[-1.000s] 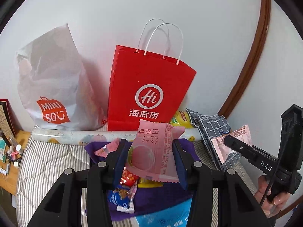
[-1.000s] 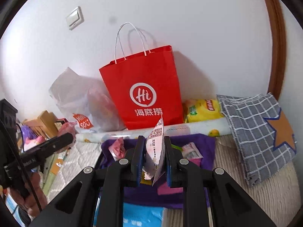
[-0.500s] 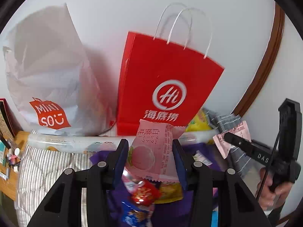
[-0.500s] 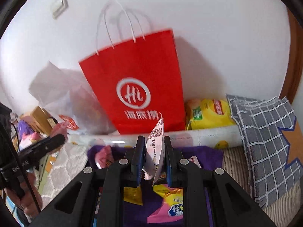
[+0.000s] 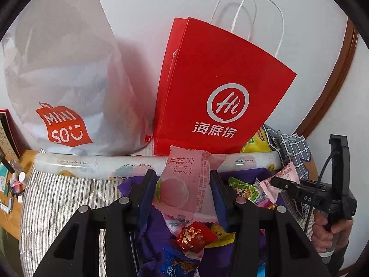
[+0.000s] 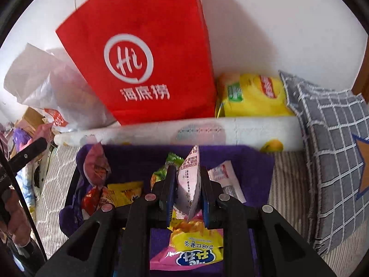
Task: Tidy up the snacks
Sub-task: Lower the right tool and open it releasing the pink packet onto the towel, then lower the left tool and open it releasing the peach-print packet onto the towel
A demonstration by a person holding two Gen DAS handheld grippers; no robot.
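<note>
Against white wall (image 5: 161, 11), red bag (image 5: 214, 97), striped bedding (image 5: 53, 198), both fingers pinching pink snack packets (image 5: 184, 184).

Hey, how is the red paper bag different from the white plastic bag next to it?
The red paper bag stands stiff and flat-sided; the white plastic bag is soft and crumpled. The red paper bag has white string handles and a round white logo; the white plastic bag has a red square logo. Both lean against the wall.
</note>
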